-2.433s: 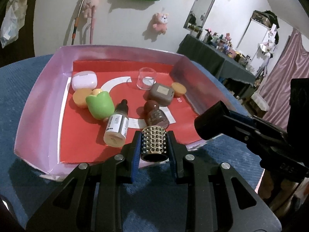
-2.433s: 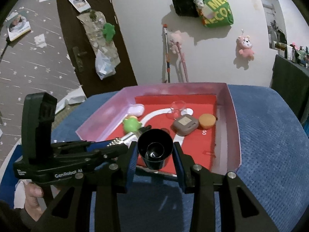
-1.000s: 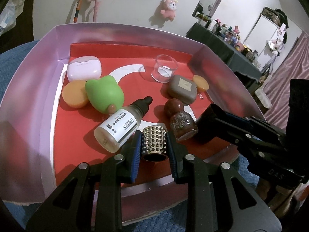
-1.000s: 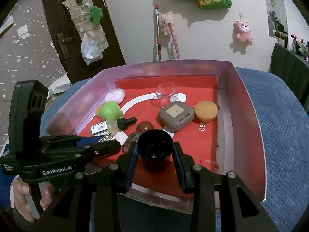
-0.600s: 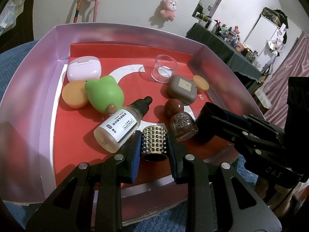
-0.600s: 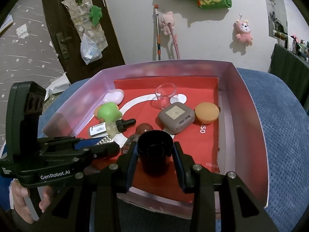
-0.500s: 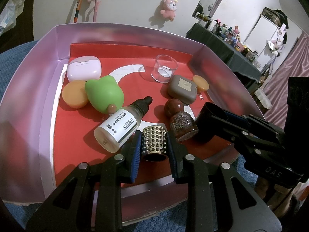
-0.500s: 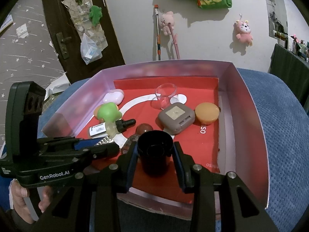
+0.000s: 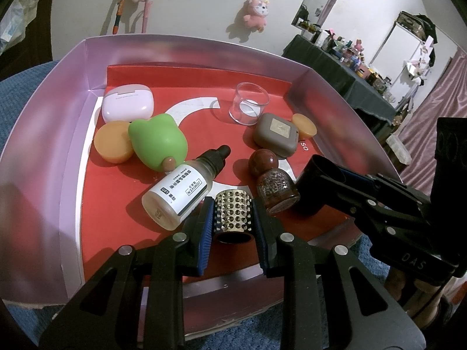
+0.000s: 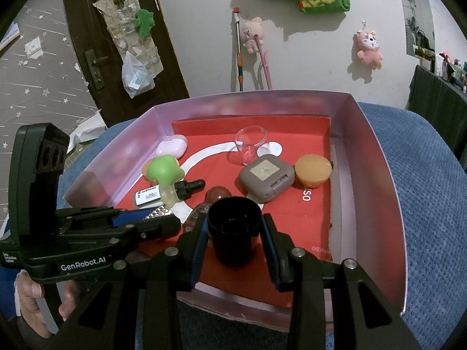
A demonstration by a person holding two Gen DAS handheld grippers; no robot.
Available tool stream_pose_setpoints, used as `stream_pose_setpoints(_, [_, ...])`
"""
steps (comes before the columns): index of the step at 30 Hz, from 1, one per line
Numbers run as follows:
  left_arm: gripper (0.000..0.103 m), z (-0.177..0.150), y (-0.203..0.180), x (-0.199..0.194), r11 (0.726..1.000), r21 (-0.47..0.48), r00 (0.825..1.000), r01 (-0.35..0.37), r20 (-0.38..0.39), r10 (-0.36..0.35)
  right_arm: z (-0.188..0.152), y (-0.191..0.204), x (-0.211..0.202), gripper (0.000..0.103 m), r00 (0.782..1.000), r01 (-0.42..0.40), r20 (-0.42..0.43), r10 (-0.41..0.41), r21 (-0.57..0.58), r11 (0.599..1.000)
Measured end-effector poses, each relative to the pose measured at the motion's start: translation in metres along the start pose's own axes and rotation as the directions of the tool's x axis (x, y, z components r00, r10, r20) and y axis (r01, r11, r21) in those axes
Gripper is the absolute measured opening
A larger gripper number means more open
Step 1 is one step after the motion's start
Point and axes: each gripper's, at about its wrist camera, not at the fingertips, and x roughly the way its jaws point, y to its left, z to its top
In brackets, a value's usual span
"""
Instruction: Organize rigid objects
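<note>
The studded roller (image 9: pixel 233 214), pinched in the left gripper (image 9: pixel 233 218), and the black cup (image 10: pixel 234 230), clamped in the right gripper (image 10: pixel 235 233), now hang low inside the pink box (image 10: pixel 376 157), having crossed its rim; release seems next.

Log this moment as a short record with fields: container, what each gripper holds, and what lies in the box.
container: pink box with red liner, on blue cloth
left gripper: jaws shut on studded metal cylinder, low over the near edge of the liner
right gripper: jaws shut on black cup, low over the near edge of the liner
in box: dropper bottle, green toy, glass cup, grey case, white case, two orange discs, round-capped glitter bottle
</note>
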Motion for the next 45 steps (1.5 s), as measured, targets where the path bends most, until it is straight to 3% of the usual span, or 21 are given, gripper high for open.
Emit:
stream_pose_setpoints(21, [0.024, -0.001, -0.003, -0.001, 0.998, 0.016, 0.998, -0.055, 0.011, 0.054, 0.0, 0.001, -0.002, 0.041, 1.0, -0.002, 0.006, 0.002, 0.008, 1.0])
stream_pose_setpoints(27, [0.024, -0.002, -0.002, -0.01, 0.999, 0.004, 0.998, -0.051, 0.025, 0.051, -0.001, 0.004, -0.008, 0.053, 1.0, -0.003, 0.019, 0.003, 0.005, 1.0])
stream_pose_setpoints(39, [0.025, -0.007, -0.006, -0.022, 0.995, 0.015, 0.994, -0.098, 0.056, 0.097, -0.002, 0.005, -0.022, 0.061, 0.999, -0.006, 0.05, 0.005, 0.016, 1.0])
stream_pose_setpoints(41, [0.029, -0.009, -0.004, -0.025, 0.996, 0.009, 0.994, -0.092, 0.062, 0.092, -0.003, 0.006, -0.025, 0.063, 0.998, -0.005, 0.057, 0.004, 0.017, 1.0])
stream_pose_setpoints(42, [0.041, -0.009, -0.004, -0.027, 0.996, 0.007, 0.994, -0.091, 0.065, 0.091, -0.002, 0.007, -0.026, 0.063, 0.998, -0.008, 0.06, 0.006, 0.02, 1.0])
stream_pose_setpoints(43, [0.072, -0.01, -0.004, -0.028, 0.996, 0.006, 0.993, -0.094, 0.069, 0.093, -0.003, 0.007, -0.027, 0.064, 0.998, -0.009, 0.063, 0.008, 0.022, 1.0])
stream_pose_setpoints(44, [0.087, -0.011, -0.004, -0.03, 0.995, 0.003, 0.992, -0.099, 0.077, 0.098, -0.004, 0.007, -0.028, 0.067, 0.998, -0.009, 0.066, 0.007, 0.023, 1.0])
stream_pose_setpoints(45, [0.096, -0.012, -0.004, -0.033, 0.995, -0.003, 0.99, -0.104, 0.097, 0.103, -0.005, 0.008, -0.03, 0.07, 0.998, -0.008, 0.07, 0.006, 0.025, 1.0])
